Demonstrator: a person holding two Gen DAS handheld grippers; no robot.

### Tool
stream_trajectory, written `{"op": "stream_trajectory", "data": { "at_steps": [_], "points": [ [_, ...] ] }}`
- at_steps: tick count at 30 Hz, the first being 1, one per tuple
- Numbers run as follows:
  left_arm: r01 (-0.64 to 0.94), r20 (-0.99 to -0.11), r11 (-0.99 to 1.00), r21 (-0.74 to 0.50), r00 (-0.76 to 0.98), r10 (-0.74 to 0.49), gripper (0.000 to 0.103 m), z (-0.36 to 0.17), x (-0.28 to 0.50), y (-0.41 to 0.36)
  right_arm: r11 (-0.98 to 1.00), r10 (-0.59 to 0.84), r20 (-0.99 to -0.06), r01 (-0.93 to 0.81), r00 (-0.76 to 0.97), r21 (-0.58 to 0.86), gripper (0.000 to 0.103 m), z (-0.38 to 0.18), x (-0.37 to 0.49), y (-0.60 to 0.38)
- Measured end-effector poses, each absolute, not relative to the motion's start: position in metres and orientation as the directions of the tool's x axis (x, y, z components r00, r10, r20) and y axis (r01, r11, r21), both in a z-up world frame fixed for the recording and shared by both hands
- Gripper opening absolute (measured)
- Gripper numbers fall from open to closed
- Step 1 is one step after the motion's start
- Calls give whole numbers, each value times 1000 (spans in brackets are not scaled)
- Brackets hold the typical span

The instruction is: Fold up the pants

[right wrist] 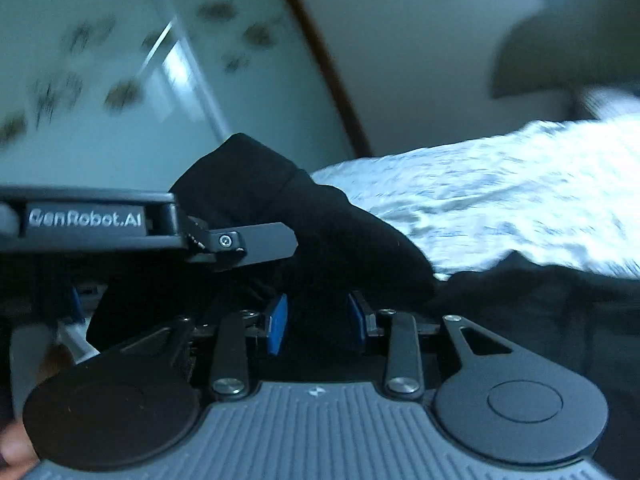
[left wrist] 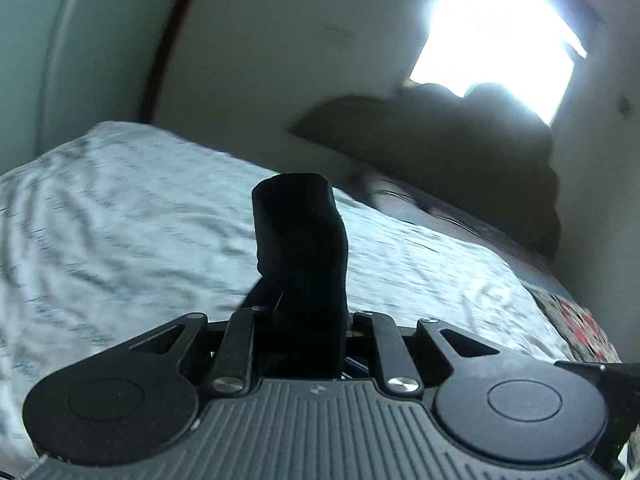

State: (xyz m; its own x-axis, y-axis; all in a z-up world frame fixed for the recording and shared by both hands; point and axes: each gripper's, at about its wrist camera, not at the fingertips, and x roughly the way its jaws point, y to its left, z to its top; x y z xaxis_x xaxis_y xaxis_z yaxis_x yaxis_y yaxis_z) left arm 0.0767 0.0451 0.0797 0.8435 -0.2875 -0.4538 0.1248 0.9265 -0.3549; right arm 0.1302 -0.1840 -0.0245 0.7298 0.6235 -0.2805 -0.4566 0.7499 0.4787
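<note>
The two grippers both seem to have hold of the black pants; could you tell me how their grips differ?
The left gripper is pinched nearly shut on a narrow bunch of the black pants, hiding its pads; the right gripper stands wider on a thicker fold, blue pads showing. Left's cloth stands up in a stub; right's drapes sideways. Both hold the cloth above the white patterned bedsheet.

One pair of black pants [right wrist: 320, 236] lies bunched on the bed [left wrist: 120, 216]. There is one bed, under one white patterned sheet [right wrist: 500, 196]. Two grippers show: the left gripper [left wrist: 304, 320] and the right gripper [right wrist: 318, 320], both at the near edge of the bed. One dark heap of bedding [left wrist: 460, 152] sits at the far end of the bed, and one bright window [left wrist: 500, 36] is above that far end.
</note>
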Motion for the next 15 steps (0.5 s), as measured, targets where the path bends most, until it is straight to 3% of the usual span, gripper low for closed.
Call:
{"op": "stream_trajectory", "data": {
  "at_steps": [7, 11, 15],
  "points": [
    [276, -478, 913, -300, 785, -394, 19, 76, 83, -57, 754, 535, -245, -327, 808, 569, 33, -33, 117, -277],
    [332, -506, 900, -284, 745, -434, 20, 62, 91, -111, 761, 476, -266, -241, 838, 602, 33, -45, 110, -324],
    [368, -559, 895, -252, 700, -445, 20, 41, 103, -157, 793, 402, -316, -154, 860, 589, 27, -57, 105, -366]
  ]
}}
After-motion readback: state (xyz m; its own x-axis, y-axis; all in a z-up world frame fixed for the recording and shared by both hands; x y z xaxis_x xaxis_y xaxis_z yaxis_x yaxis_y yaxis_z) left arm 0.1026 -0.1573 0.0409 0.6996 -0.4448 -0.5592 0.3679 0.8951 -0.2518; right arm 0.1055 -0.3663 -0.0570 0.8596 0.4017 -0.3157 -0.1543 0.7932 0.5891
